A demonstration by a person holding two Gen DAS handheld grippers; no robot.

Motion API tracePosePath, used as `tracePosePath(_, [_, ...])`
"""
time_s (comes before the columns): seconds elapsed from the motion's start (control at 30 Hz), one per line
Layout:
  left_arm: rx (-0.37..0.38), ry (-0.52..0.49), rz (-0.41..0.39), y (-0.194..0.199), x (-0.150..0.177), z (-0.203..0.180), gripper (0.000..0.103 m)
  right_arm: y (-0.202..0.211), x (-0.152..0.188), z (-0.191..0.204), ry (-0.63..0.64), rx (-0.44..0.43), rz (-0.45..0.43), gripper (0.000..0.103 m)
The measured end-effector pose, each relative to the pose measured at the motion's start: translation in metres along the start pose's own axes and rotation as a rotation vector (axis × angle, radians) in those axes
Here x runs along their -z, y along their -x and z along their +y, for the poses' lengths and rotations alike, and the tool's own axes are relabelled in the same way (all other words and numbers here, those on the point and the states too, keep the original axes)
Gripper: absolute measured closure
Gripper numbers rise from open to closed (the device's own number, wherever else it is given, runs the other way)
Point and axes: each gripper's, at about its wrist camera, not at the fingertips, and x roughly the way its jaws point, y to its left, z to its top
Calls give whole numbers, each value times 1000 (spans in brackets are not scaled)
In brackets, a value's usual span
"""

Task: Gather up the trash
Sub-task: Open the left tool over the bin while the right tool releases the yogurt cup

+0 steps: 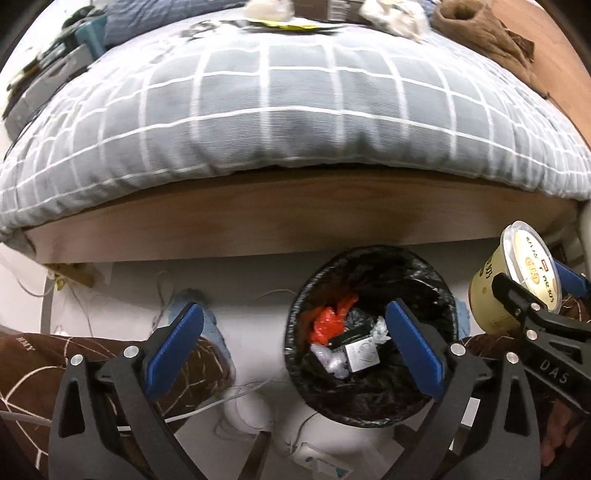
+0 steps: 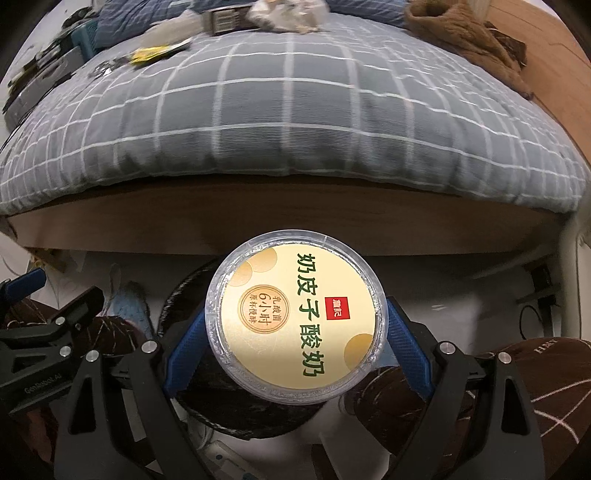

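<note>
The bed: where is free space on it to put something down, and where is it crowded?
The grey checked duvet is bare across its middle and near edge, above the wooden bed frame. The far edge is crowded: crumpled tissues, a yellow wrapper, a brown garment.

1 bin (image 1: 295,321), lower centre, black liner. 1 yogurt cup (image 2: 295,328). 2 tools: left tool (image 1: 291,345), right tool (image 2: 295,349). 1 bed (image 1: 295,122). 2 crumpled white wads (image 1: 391,16) at top edge. 1 yellow wrapper (image 2: 151,53), upper left. 1 brown garment (image 1: 480,33), upper right.
</note>
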Motion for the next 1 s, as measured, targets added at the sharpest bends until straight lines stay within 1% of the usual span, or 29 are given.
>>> tracePosePath(0.2, [-15, 36, 11, -3, 1, 25, 6, -2, -8, 32, 53, -27, 1, 18])
tracePosePath(0.33, [-35, 54, 23, -9, 3, 39, 6, -15, -16, 47, 68, -45, 31, 18])
tracePosePath(0.47, [-48, 78, 25, -10, 3, 50, 6, -25, -20, 61, 93, -57, 42, 18])
tracePosePath(0.77, [-58, 110, 21, -8, 1, 70, 6, -39, -22, 81, 139, -75, 62, 17])
tracePosePath(0.83, [-57, 111, 18, -6, 0, 70, 6, -39, -22, 81, 141, -67, 51, 10])
tracePosePath(0.9, [-54, 112, 18, -4, -2, 72, 6, -38, -19, 82, 140, -61, 35, 9])
tracePosePath(1.0, [-54, 108, 4, 1, -6, 70, 6, -38, -19, 79, 141, -44, 38, 8])
